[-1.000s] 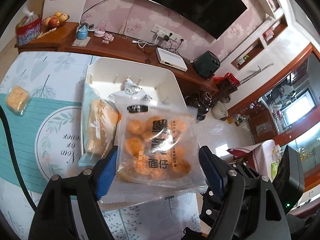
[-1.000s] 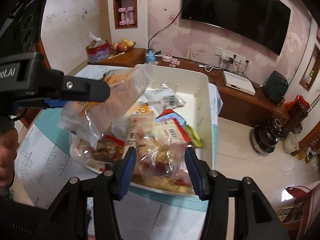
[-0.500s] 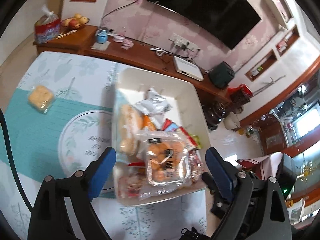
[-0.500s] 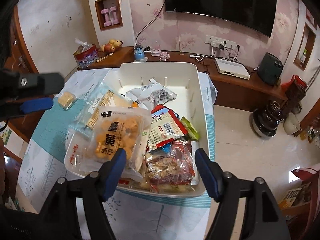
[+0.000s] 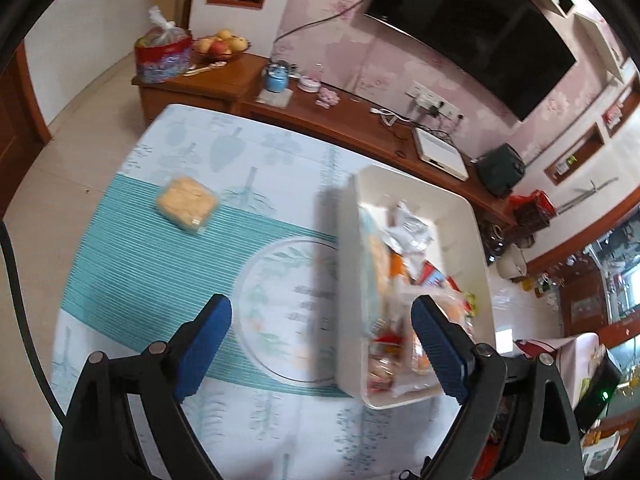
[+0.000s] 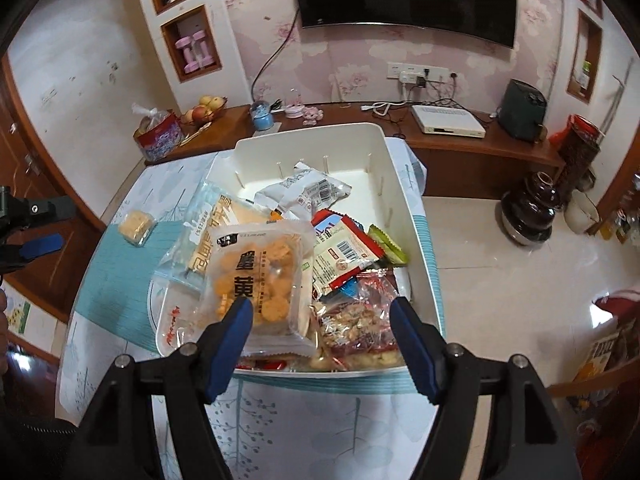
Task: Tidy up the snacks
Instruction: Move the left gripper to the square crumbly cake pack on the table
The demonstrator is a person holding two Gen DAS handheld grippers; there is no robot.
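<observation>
I noted both tools gaping and empty: left tool (image 5: pixel 320 334) over bare table (image 5: pixel 132 276), right tool (image 6: pixel 322 322) over the white bin (image 6: pixel 416 216). Only the right view showed the yolk-biscuit pack (image 6: pixel 260 280) legibly atop the bin; the wrapped cake (image 5: pixel 187 203) lay upper left.

The right gripper (image 6: pixel 322 320) hung over the near end of the white bin (image 6: pixel 416 216), its blue pads (image 6: pixel 412 344) spread, nothing between them after they had just been opening. Right below lay the clear bag of round golden cookies (image 6: pixel 260 280), resting on a pale blue bread packet (image 6: pixel 208 232). Beside it sat a red barcode packet (image 6: pixel 344 252), a crinkly red-and-clear bag (image 6: pixel 356 320) and, farther in, a grey-white packet (image 6: pixel 308 192). Out on the teal-striped tablecloth (image 6: pixel 116 280), left of the bin, one small yellow wrapped cake (image 6: pixel 136 224) lay alone. At the far left edge, the left gripper (image 6: pixel 36 232) poked in
</observation>
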